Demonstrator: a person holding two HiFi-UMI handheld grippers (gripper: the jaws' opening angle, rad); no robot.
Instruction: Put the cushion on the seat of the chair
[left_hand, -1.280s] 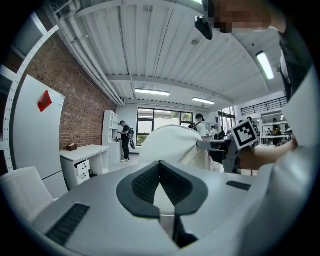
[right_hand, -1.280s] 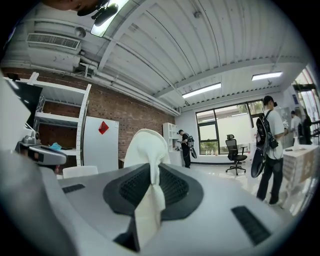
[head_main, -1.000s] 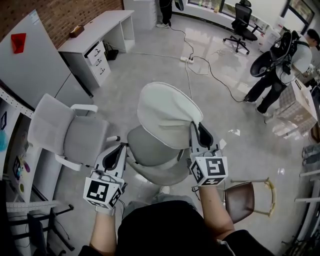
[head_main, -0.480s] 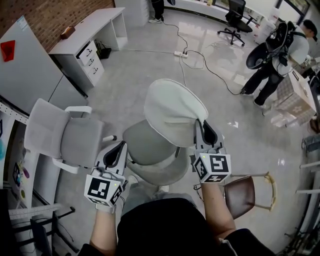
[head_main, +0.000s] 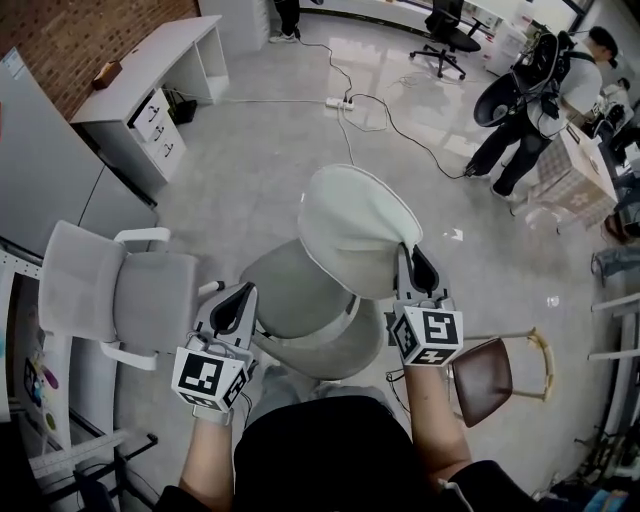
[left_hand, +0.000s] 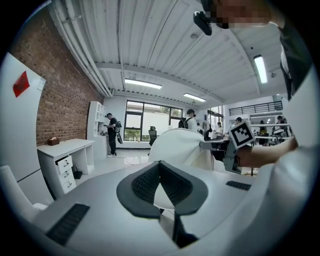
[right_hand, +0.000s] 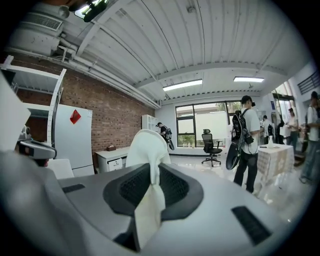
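Head view: pale, rounded, smooth-fabric cushion (head_main: 355, 230) hanging over the grey, round chair seat (head_main: 290, 290), pinched at its 5 o'clock rim by the right gripper (head_main: 420, 268). Left gripper (head_main: 240, 300) at the seat's 8 o'clock, apart from the cushion.

Left gripper view: ribbed dark pads tip to tip, nothing between.

Right gripper view: cream cloth fold clamped between the pads.

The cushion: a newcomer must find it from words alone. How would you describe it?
Mid-floor stands a round grey chair. Over its seat hangs the cushion, one edge pinched by the right gripper. It is the only pale, floppy oval pad; the armchair beside it is stiff and grey.
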